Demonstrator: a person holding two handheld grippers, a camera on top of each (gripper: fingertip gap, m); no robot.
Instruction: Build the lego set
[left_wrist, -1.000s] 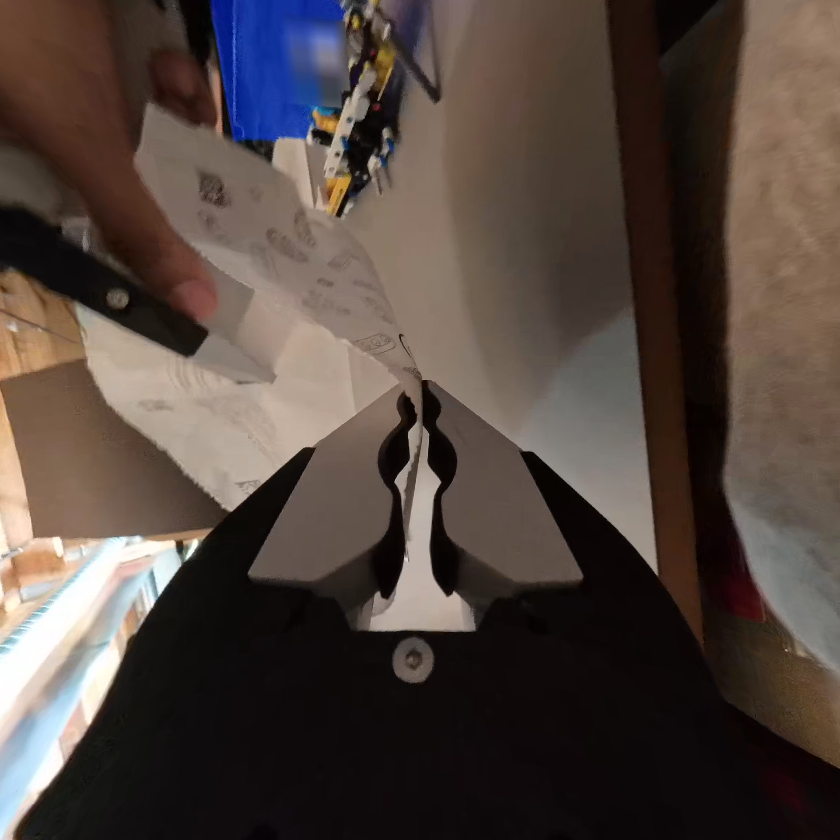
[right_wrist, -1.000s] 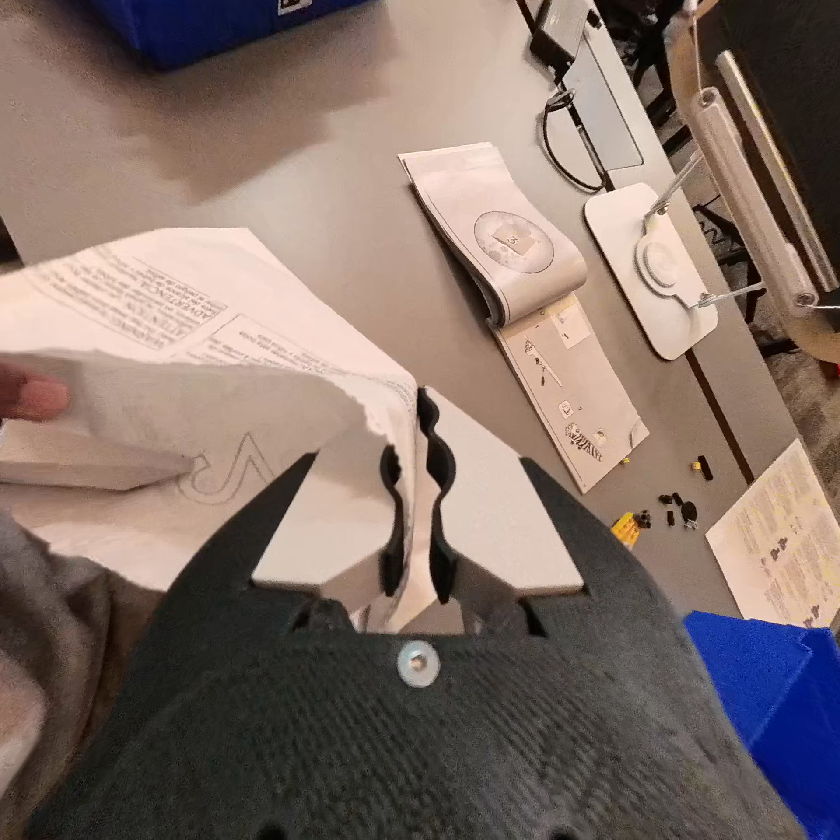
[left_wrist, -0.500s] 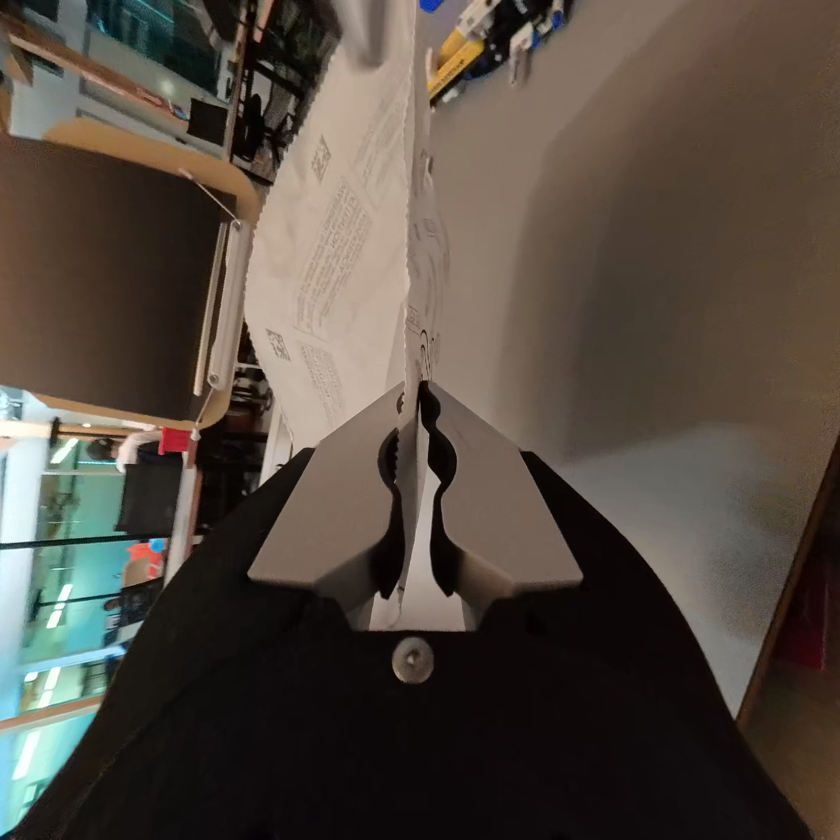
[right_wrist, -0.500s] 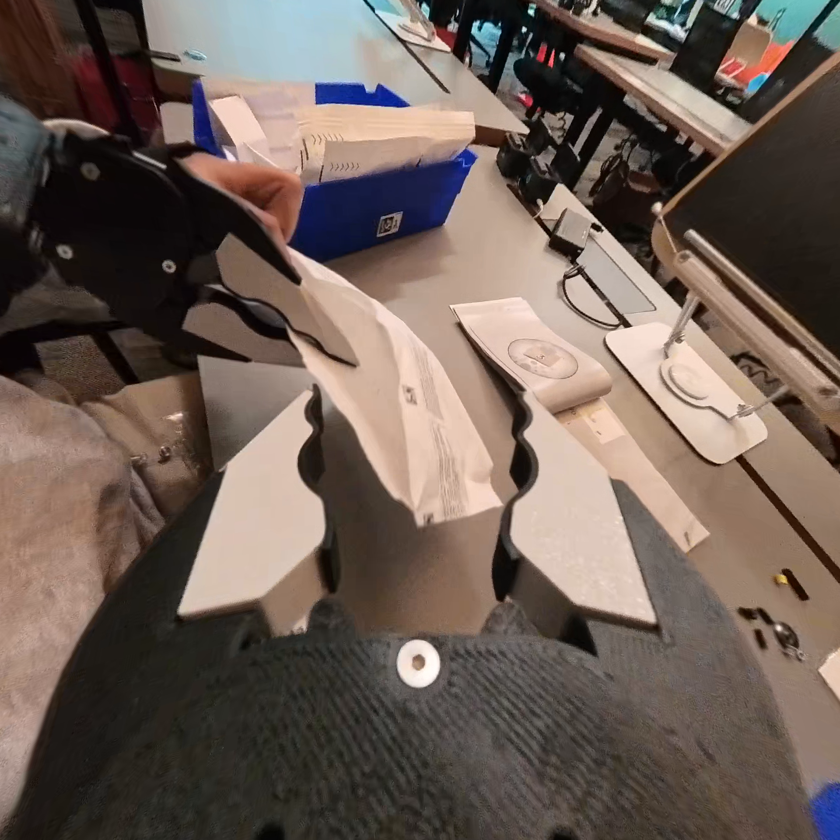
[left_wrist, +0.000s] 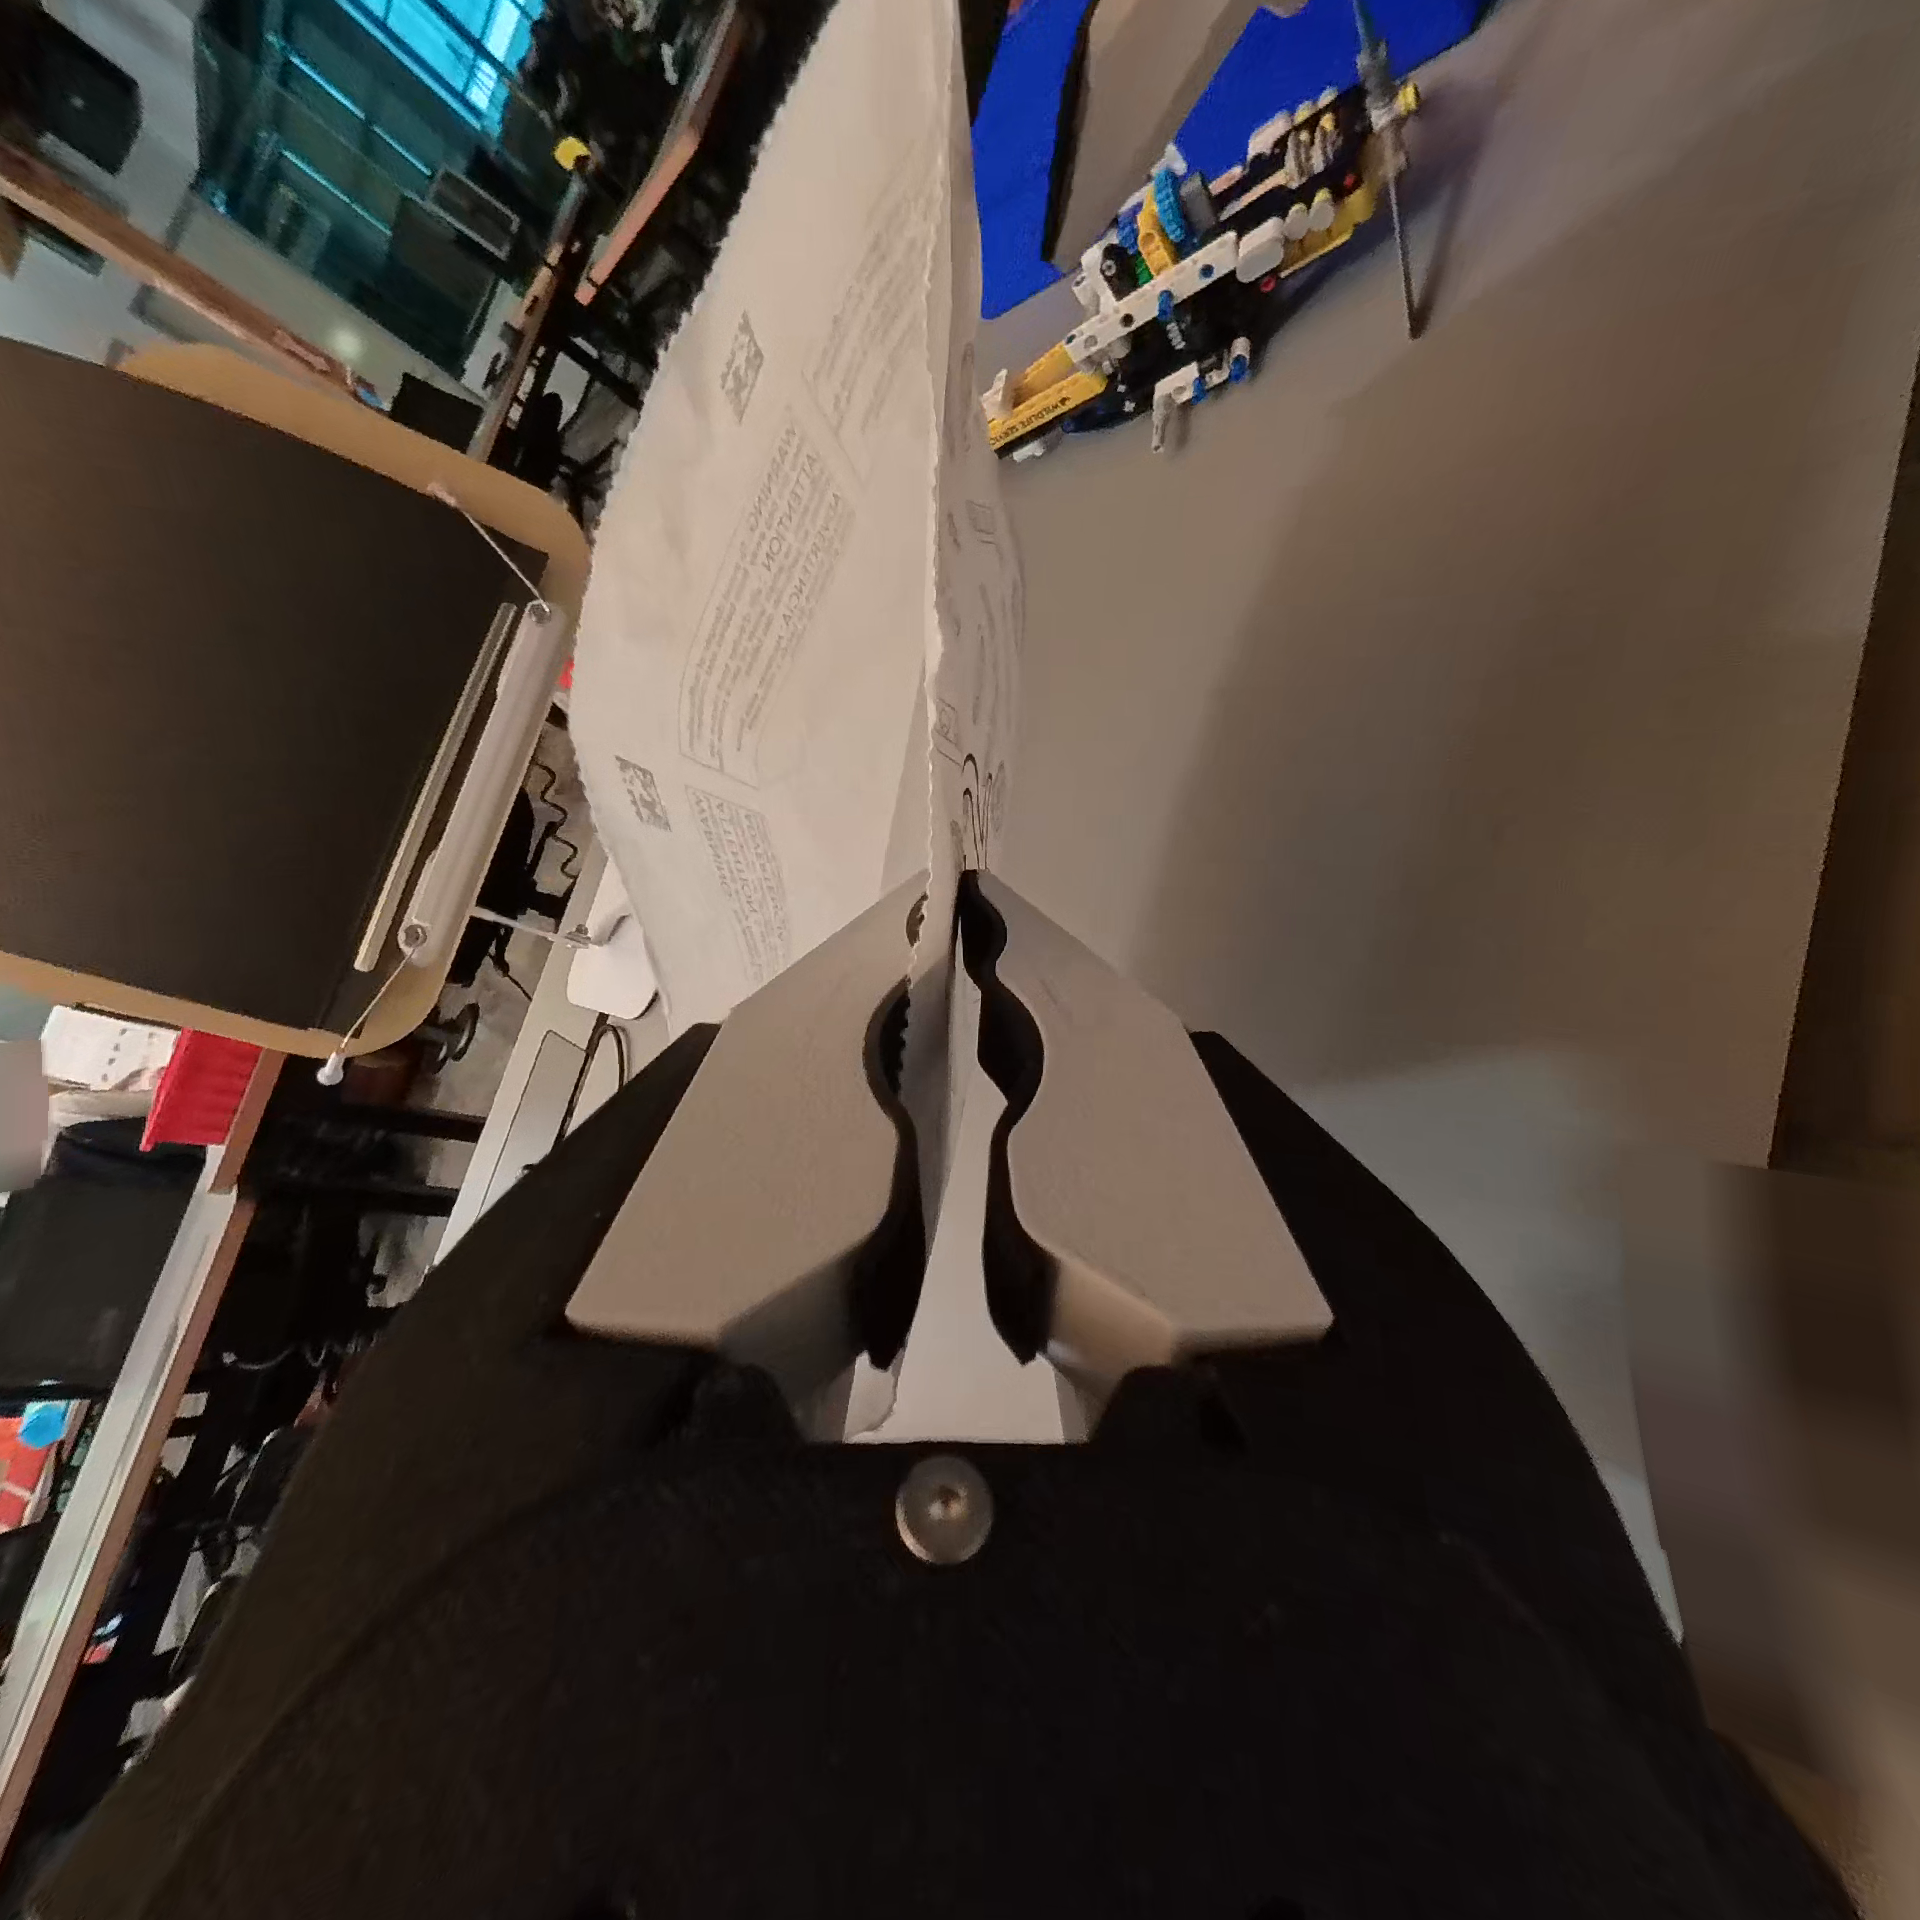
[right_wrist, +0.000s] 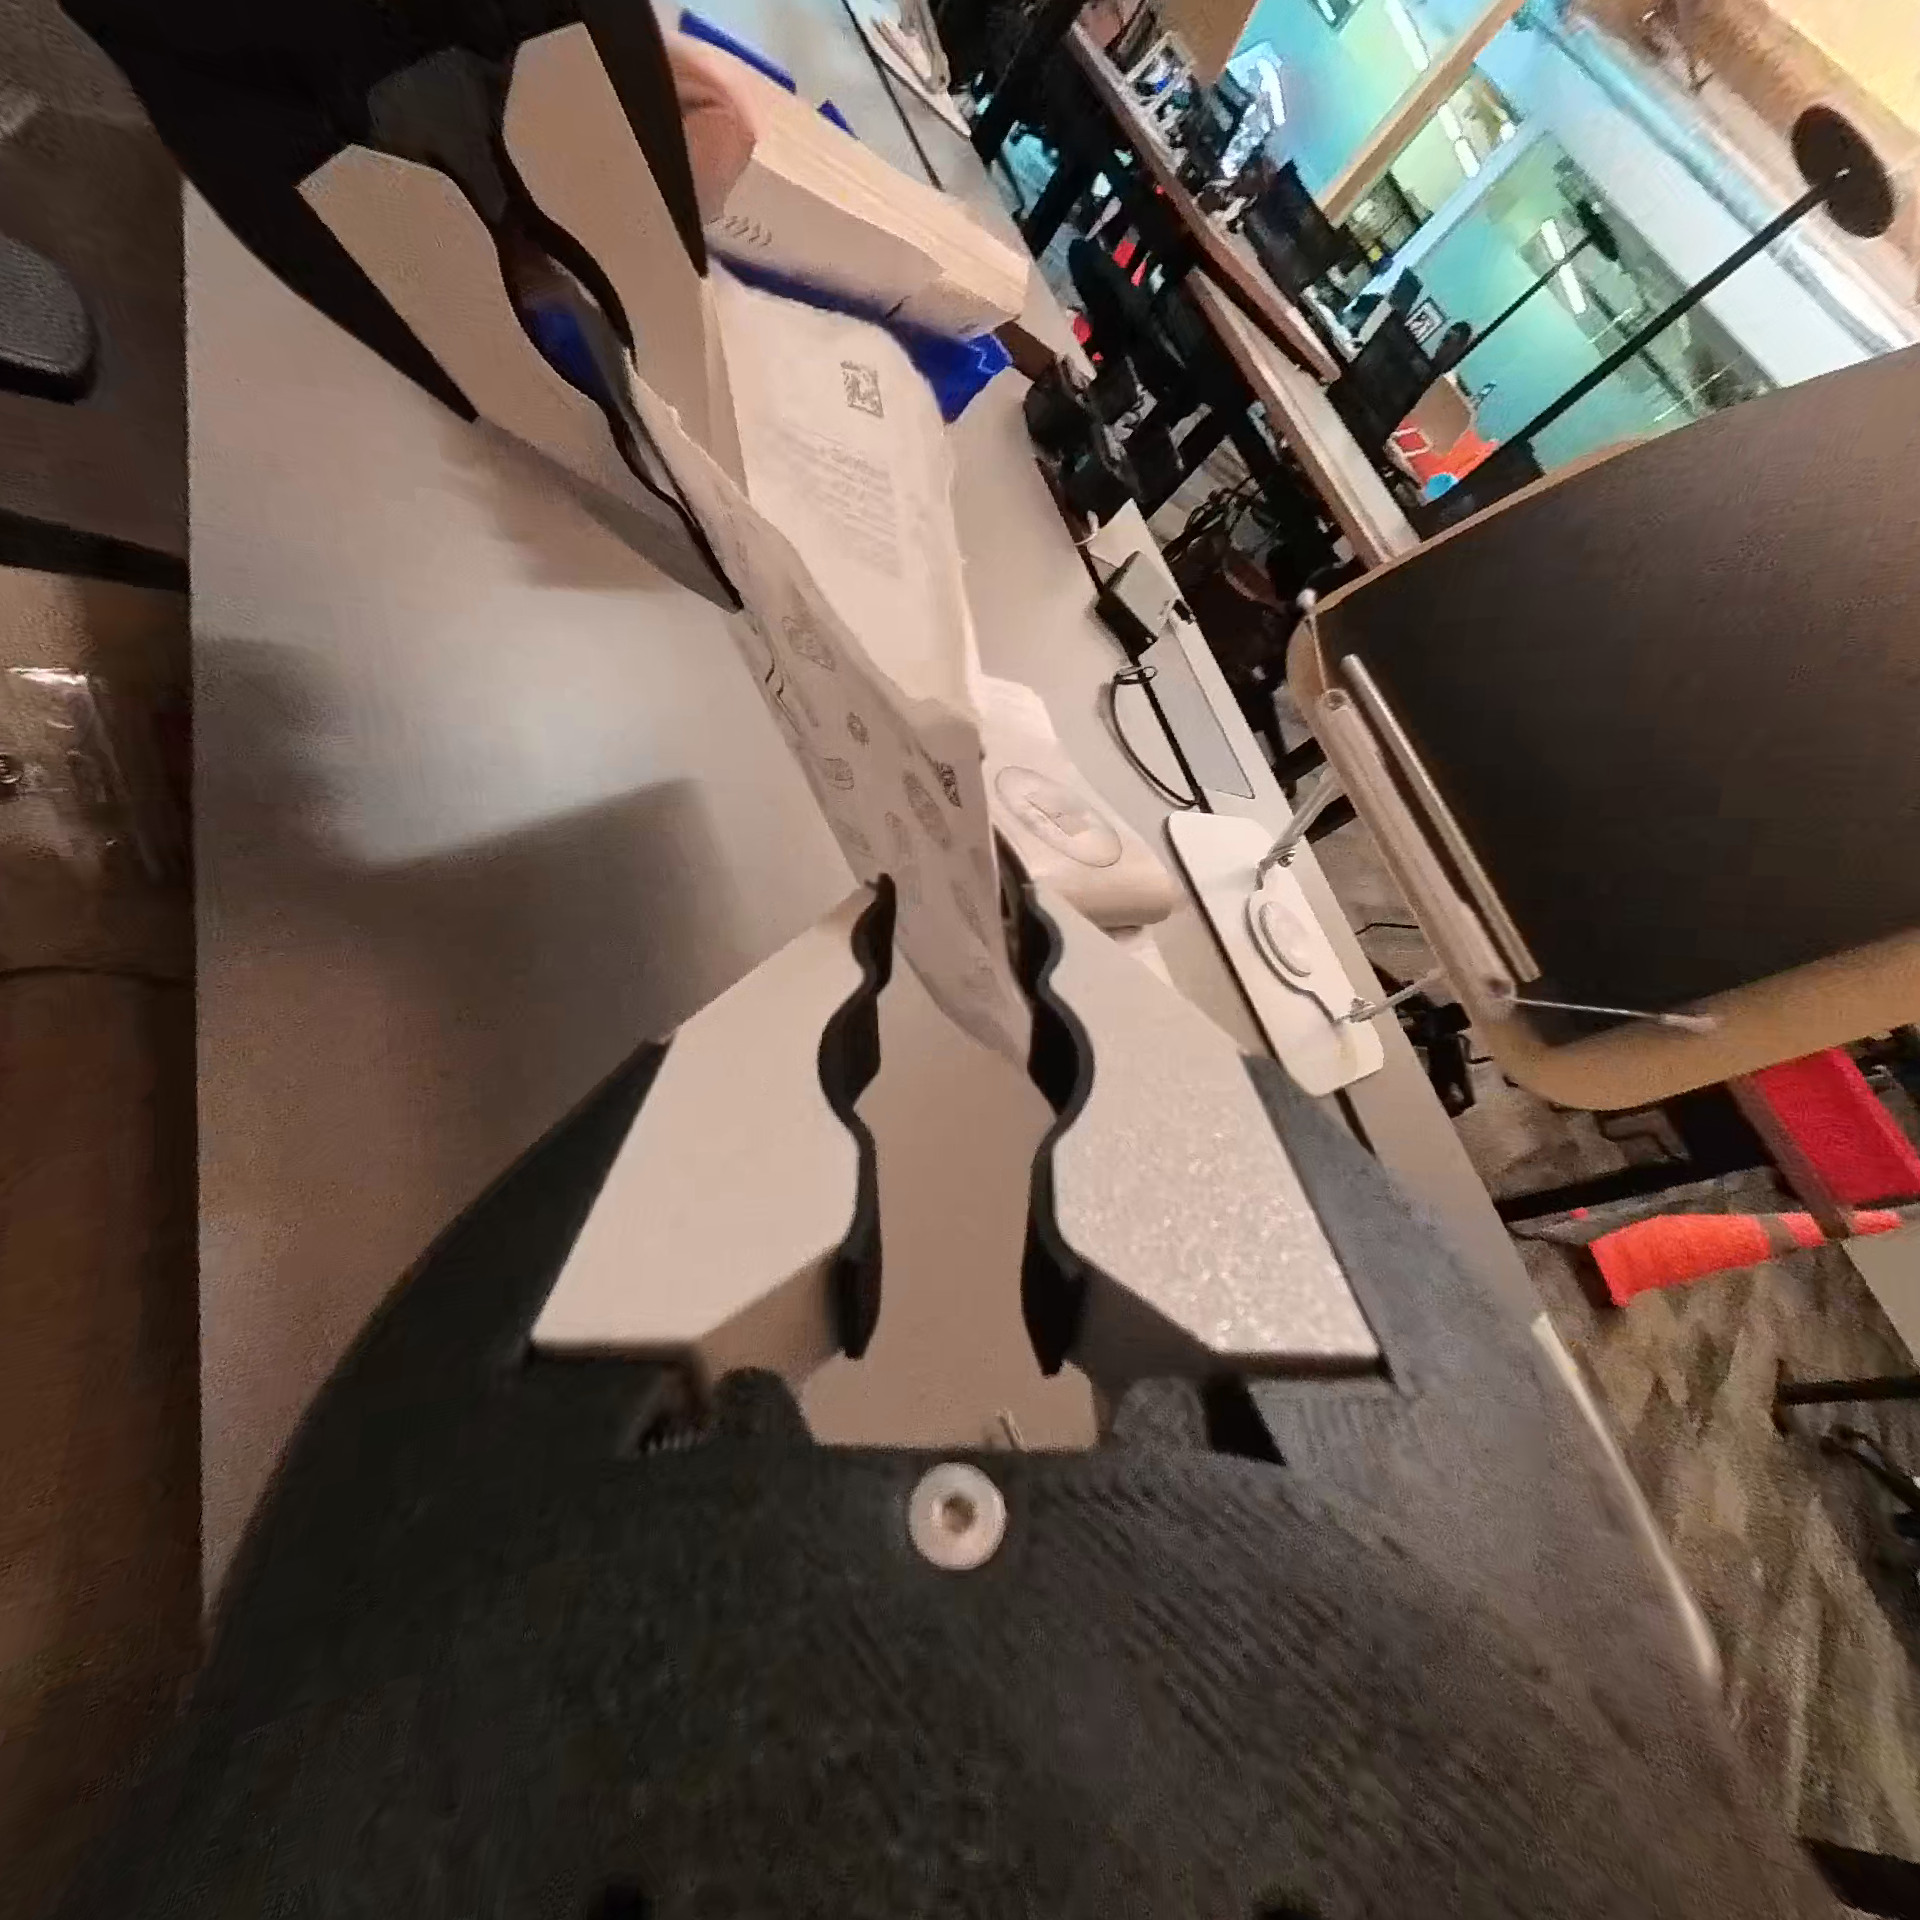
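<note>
A white printed paper bag (left_wrist: 810, 582) hangs from my left gripper (left_wrist: 951, 894), which is shut on its serrated edge and holds it above the grey table (left_wrist: 1455, 727). In the right wrist view the bag (right_wrist: 894, 748) slants down from the left gripper (right_wrist: 623, 343) at the top left. Its lower corner lies between the fingers of my right gripper (right_wrist: 948, 899), whose jaws stand a little apart, with the paper against the right finger. A partly built lego model (left_wrist: 1174, 301) in white, yellow and blue lies on the table far ahead in the left wrist view.
A blue bin (right_wrist: 966, 364) with white packets stands at the back of the table. A dark monitor (right_wrist: 1662, 779) on a white stand base (right_wrist: 1278, 935) is at the table's right side. A curled instruction booklet (right_wrist: 1060, 831) lies near the base. Some 11 cm of space lies between my two pairs of fingers.
My right gripper let go of the bag, opened wide, and has now narrowed around the bag's lower corner. My left gripper has kept its hold and turned the bag upright.
</note>
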